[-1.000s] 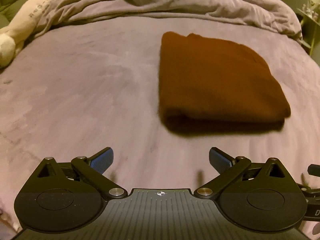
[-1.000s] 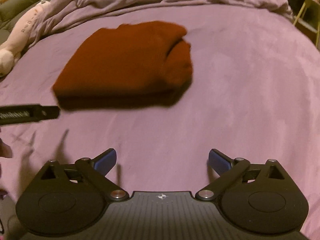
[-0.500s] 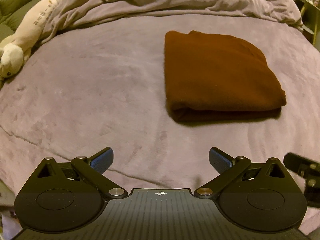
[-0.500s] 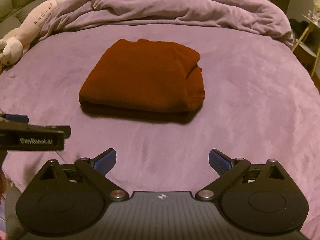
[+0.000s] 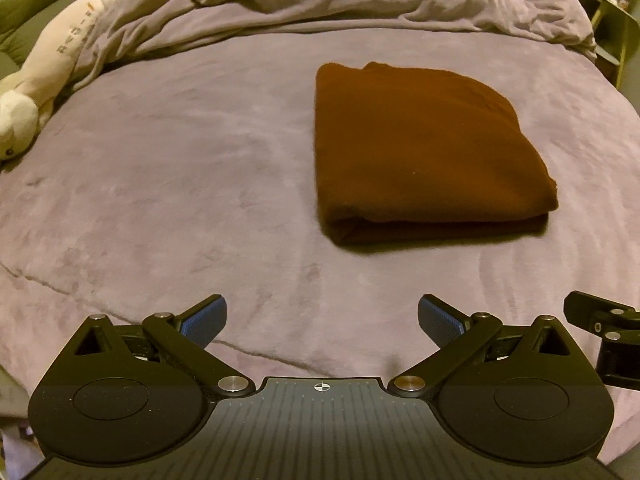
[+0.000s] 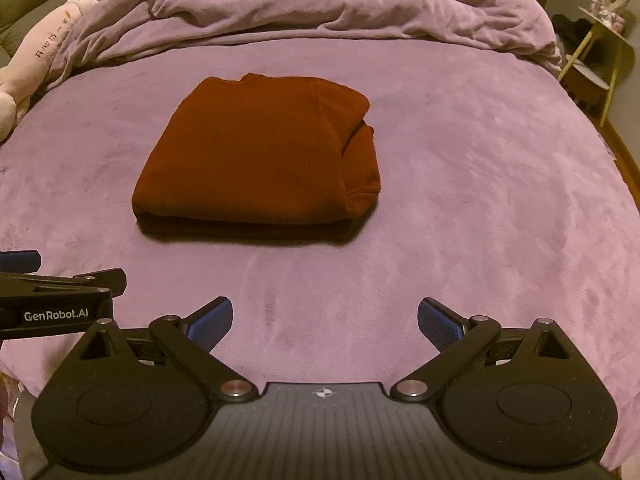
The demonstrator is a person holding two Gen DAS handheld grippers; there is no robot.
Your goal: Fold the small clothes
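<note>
Rust-brown garment (image 6: 256, 156), folded into a compact rectangle, lying flat on the purple bed (image 6: 460, 208), clear of both tools. Left gripper (image 5: 322, 320) and right gripper (image 6: 325, 320) hover side by side over the near edge of the bed, fingers (image 6: 210, 322) spread wide and empty, well short of the garment. Rumpled purple duvet (image 6: 340, 4) lies bunched behind it; cream plush toy (image 5: 48, 76) rests at the bed's left margin.

Two wrist views side by side, low over the bed (image 5: 200, 160), sharing the folded garment (image 6: 260, 152) ahead
</note>
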